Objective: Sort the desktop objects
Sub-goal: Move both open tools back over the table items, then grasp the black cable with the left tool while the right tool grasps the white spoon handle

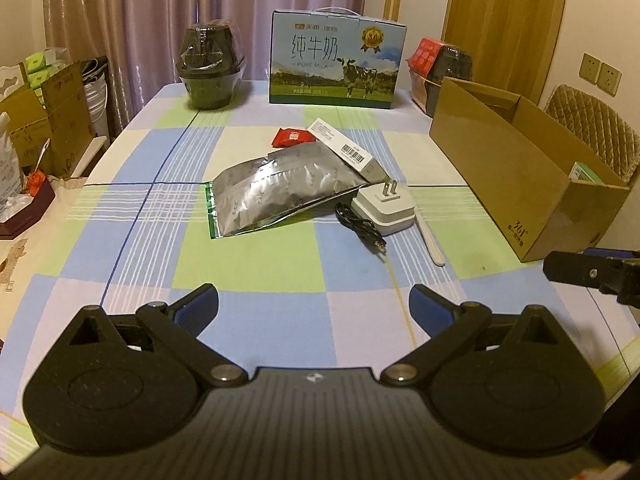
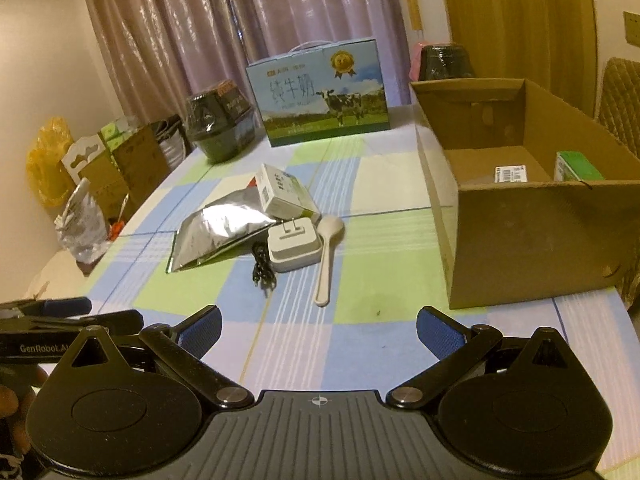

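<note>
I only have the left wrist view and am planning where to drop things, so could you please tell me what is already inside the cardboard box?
Observer: Mostly bare floor; a small green carton stands in the near right corner of the cardboard box.
Operator: Thank you. Is the pale stick beside the charger a spoon?
Observer: Yes, the spoon has its bowl just beyond the charger.
Operator: Are the right tongs free?
Observer: Yes, the right tongs are open, holding nothing.

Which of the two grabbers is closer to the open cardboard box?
Right. The right gripper hangs open just short of the cardboard box, near its front corner; the left gripper sits farther left, facing the foil pouch.
</note>
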Available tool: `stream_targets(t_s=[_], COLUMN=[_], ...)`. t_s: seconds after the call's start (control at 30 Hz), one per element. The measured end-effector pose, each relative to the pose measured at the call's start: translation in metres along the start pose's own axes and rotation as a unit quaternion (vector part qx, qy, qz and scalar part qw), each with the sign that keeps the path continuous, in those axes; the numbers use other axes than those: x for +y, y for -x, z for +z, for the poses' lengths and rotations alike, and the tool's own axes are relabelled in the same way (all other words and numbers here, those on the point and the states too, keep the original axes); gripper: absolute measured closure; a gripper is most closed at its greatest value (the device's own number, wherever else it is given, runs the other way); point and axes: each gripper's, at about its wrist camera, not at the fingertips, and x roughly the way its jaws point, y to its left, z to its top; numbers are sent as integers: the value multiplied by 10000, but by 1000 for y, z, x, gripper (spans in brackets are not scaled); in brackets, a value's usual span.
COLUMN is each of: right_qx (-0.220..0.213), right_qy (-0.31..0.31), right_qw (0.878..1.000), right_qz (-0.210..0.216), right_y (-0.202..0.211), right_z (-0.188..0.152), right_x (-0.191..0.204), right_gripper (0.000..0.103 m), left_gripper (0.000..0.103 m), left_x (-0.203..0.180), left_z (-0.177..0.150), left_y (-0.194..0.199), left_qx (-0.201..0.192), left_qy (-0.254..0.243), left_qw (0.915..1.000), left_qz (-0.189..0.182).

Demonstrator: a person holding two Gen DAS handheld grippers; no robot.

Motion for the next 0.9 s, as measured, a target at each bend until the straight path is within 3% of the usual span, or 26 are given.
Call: stream_targets(t_s=[0.2, 0.47, 0.67, 0.9], right_qx=[84, 282, 349, 403], right_qy=[273, 429, 443, 338], right_qw=[9996, 9986, 9983, 9986], right_qz=[-20, -94, -151, -95], right_y=[-25, -76, -107, -131], right_z=[4, 11, 20, 30], right_x=[5, 2, -9, -17], right_gripper=[4, 45, 60, 63], left_gripper=[4, 11, 14, 25], left_x=[3, 5, -3, -16], left_z=[6, 16, 24, 33], left_y=[-19, -58, -86, -118], left_qx=[86, 265, 323, 370], left_qy=[-7, -22, -89, -141], left_qw=[9999, 9996, 9990, 9980], left_qz=[-66, -136, -286, -501])
